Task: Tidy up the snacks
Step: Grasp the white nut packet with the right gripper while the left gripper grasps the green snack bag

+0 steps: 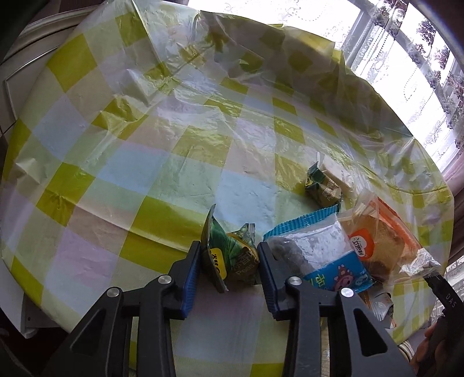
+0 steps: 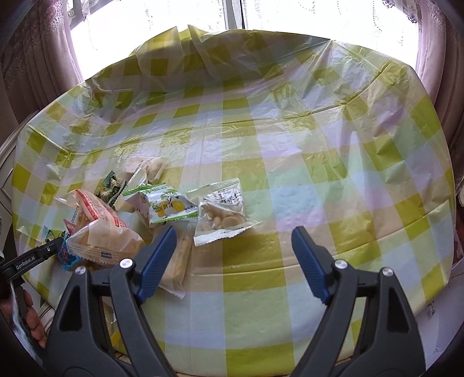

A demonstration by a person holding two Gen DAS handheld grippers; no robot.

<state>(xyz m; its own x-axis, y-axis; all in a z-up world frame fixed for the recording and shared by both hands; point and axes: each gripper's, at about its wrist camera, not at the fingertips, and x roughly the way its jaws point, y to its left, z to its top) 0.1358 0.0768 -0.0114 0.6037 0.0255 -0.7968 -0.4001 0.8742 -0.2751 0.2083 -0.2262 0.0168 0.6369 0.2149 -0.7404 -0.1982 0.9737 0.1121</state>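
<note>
- Left wrist view: left hand-held gripper [image 1: 229, 261] straddles a green pea packet [image 1: 232, 255] at the near edge of the surface [image 1: 145, 162]; pads beside the packet, but whether they grip it I cannot tell. Blue-edged packet [image 1: 316, 255] and cake packet [image 1: 377, 240] lie just right.
- Right wrist view: right hand-held gripper [image 2: 233, 255] jaws wide apart, holding nothing; clear biscuit packet [image 2: 221, 214] just beyond, snack heap to the left.
- Step, as I judge it: picking up one snack; next calls for a firm pinch and a lift clear of the neighbours.
- Checked plastic cloth, crinkled; lace-curtained window [image 2: 174, 26] on the far side.
</note>
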